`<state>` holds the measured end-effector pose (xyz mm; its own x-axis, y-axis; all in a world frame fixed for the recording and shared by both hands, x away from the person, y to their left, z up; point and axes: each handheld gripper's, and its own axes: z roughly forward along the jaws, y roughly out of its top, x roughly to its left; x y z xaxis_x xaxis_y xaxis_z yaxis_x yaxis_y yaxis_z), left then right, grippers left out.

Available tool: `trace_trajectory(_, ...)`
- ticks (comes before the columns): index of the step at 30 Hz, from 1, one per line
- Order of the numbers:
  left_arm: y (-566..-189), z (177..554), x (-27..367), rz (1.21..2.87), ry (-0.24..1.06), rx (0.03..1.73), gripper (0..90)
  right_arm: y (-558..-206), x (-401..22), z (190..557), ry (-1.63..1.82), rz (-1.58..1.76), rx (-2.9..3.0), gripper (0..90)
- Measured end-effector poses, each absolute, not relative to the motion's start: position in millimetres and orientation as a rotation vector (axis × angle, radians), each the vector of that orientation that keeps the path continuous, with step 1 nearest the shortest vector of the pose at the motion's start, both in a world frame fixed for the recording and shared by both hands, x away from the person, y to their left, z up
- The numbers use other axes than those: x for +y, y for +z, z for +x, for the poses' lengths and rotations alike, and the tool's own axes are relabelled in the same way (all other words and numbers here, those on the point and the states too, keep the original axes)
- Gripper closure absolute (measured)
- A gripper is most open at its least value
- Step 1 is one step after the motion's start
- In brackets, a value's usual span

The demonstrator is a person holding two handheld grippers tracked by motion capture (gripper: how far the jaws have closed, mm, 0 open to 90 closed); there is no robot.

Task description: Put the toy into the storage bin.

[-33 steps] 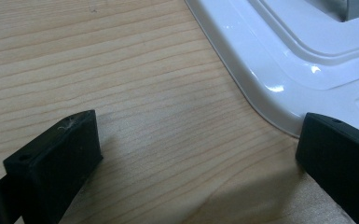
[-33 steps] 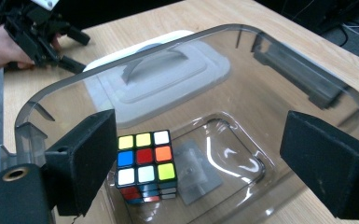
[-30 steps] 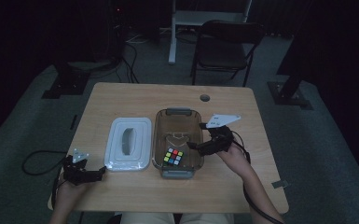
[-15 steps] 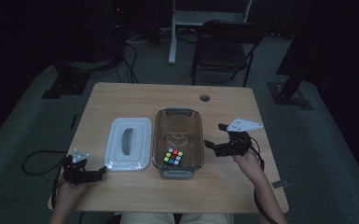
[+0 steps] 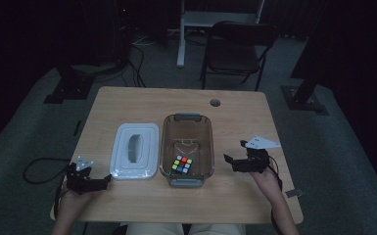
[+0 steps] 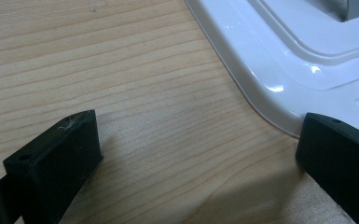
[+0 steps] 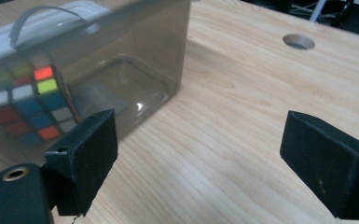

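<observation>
Currently, in the high view, we see the white lid (image 5: 135, 157) lying flat on the tabletop (image 5: 235, 105), long axis running 12 to 6 o'clock, just beside and to the 9 o'clock side of the clear brown bin (image 5: 186, 149), which is open on top. The colour cube (image 5: 182, 164) sits inside the bin at its 6 o'clock end.

Our left gripper (image 5: 89, 182) rests at about 7 o'clock from the lid, near its closest corner. In the left gripper view the fingers (image 6: 56, 154) stand wide apart with nothing between them, and the lid's rounded corner (image 6: 279, 70) lies ahead at 1 o'clock, close to the right-hand finger; we cannot tell whether they touch.

Our right gripper (image 5: 235, 162) hovers at 3 o'clock from the bin, near its long wall but apart from it. In the right gripper view its fingers (image 7: 86, 154) are likewise spread and empty, the bin wall (image 7: 135, 51) and cube (image 7: 30, 100) lying toward 10 o'clock.

We judge the left hand the nearer to the lid, so the coming move turns on that corner: the lid must travel toward 3 o'clock to cover the bin.
</observation>
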<state>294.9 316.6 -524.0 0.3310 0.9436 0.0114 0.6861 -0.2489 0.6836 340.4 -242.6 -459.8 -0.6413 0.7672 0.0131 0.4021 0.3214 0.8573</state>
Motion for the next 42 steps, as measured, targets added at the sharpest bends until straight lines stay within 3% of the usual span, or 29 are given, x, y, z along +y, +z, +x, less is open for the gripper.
trace_trajectory(16, -524, 295, 317, 2.020, 0.577, 1.427, 0.5, -516, -248, 338, 1.075, 1.206, 2.154, 10.8)
trace_trajectory(42, -524, 295, 315, 2.007, 0.582, 1.447, 0.5, -527, -250, 343, 0.941, 1.331, 2.196, 11.5)
